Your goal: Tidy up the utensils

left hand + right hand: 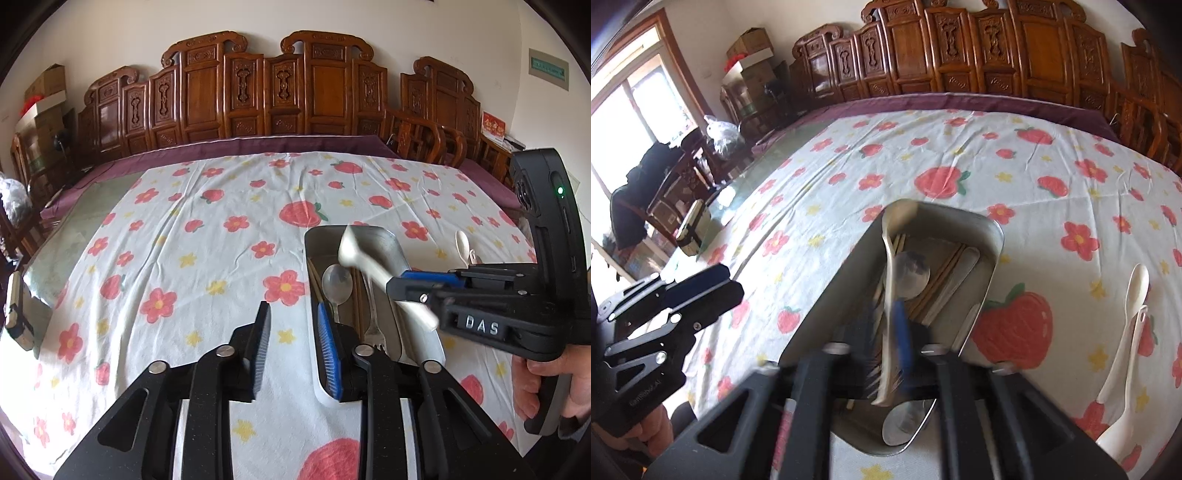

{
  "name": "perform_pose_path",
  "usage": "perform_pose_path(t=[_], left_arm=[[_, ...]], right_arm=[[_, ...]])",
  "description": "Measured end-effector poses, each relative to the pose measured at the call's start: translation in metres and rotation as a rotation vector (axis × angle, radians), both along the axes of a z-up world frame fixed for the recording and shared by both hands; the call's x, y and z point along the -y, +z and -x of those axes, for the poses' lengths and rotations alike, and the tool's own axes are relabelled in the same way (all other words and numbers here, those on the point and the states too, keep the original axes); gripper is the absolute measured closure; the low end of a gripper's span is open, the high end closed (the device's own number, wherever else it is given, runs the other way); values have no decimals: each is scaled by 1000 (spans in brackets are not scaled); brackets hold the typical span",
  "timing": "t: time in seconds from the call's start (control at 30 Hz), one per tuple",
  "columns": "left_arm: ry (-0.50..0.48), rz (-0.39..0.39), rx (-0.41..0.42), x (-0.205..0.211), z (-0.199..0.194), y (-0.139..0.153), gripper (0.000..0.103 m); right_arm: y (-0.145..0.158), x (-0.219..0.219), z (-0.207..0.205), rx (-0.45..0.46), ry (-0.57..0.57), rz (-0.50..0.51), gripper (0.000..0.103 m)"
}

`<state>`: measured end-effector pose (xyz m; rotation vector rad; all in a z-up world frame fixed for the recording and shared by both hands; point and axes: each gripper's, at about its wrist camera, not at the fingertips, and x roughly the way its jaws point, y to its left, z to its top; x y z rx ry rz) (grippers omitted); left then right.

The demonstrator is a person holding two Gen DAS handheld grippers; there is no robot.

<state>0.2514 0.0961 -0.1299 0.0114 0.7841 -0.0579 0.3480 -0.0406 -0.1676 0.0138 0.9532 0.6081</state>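
White and blurred, a spoon (pixel 364 264) slants loose between the parted jaws of the right tongs (pixel 397 284) above the steel tray (pixel 317 240), while the left tongs (pixel 292 314) gape empty over cloth (pixel 184 240) beside that tray's near end.

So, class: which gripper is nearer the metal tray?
Right. The right gripper hangs over the metal tray with a white spoon between its fingers; the left gripper sits beside the tray's near corner.
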Motion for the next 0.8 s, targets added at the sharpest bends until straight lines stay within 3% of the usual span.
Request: perform_pose_path(t=[0.23, 0.33, 0.47, 0.6, 0.8], left_arm=[[-23, 15, -2, 12, 4, 0, 67], [-47, 24, 7, 23, 7, 2, 59], [-80, 30, 18, 41, 9, 4, 38], [-114, 43, 26, 58, 12, 4, 19], [-160, 51, 16, 87, 16, -1, 17]], right_arm=[[11, 36, 11, 43, -9, 1, 70], [15, 65, 18, 81, -27, 55, 70], [12, 116, 23, 121, -79, 156, 70], [-6, 160, 15, 91, -144, 239, 70], [-41, 195, -1, -16, -213, 256, 70]])
